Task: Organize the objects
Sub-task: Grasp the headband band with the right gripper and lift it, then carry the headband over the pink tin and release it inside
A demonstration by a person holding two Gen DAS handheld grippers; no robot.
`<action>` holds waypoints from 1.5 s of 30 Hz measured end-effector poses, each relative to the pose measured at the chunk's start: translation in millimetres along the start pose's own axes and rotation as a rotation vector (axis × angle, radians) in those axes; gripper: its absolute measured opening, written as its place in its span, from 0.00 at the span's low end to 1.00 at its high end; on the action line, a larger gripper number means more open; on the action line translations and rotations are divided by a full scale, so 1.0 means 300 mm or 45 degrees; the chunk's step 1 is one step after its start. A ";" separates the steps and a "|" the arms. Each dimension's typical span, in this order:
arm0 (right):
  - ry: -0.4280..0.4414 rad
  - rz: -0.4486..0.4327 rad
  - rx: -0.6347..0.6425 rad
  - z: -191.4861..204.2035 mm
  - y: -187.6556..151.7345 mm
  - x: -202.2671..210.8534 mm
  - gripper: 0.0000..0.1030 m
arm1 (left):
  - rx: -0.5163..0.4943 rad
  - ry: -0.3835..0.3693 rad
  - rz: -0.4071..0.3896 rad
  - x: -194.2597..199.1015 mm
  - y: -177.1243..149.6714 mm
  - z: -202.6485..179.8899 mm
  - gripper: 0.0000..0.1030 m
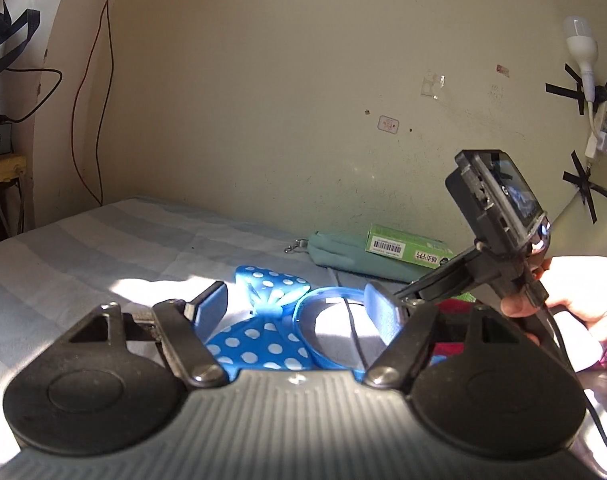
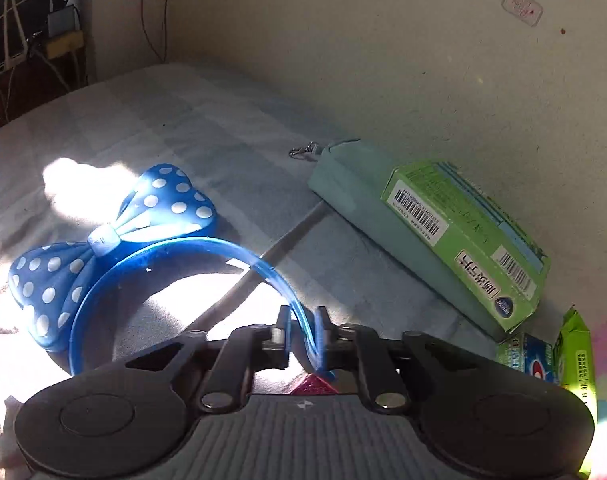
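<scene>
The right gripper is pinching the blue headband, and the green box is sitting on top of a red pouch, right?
Not quite. The right gripper does pinch the headband, but the green box sits on a teal pouch, not a red one. The right wrist view shows it.

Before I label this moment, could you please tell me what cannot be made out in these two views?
- Left wrist view: the red item is mostly hidden behind the left claw.
- Right wrist view: the toothpaste box and green packet are cut off by the claw body and frame edge.
- Right wrist view: the headband end passes between the shut right claw; its tip is hidden.
- The green box print is too small to read.
</scene>
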State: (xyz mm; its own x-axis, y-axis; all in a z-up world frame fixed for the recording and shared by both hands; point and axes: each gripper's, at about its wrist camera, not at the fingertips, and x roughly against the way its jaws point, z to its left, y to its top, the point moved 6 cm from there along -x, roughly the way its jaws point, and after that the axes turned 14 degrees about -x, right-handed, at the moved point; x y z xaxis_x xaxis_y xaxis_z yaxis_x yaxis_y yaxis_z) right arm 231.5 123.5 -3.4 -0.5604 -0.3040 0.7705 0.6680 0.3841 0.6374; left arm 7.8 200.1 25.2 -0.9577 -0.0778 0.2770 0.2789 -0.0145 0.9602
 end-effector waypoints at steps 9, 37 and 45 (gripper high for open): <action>0.009 -0.063 0.009 0.117 0.021 0.139 0.00 | 0.204 0.152 0.027 -0.007 -0.016 0.129 0.74; 0.219 -0.243 -0.265 0.017 -0.518 0.462 0.20 | 0.104 0.001 0.480 0.223 -0.137 -0.103 0.74; 0.223 -0.253 -0.297 -0.010 -0.498 0.388 0.00 | -0.020 0.021 0.539 0.160 -0.195 -0.182 0.64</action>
State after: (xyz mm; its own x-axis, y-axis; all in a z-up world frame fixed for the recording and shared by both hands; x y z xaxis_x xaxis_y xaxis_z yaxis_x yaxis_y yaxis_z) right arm 68.0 28.1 -8.9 -0.6117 -0.5052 0.6087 0.6596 0.0990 0.7450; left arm -50.7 142.7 -19.7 -0.7573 -0.0961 0.6459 0.6484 0.0073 0.7613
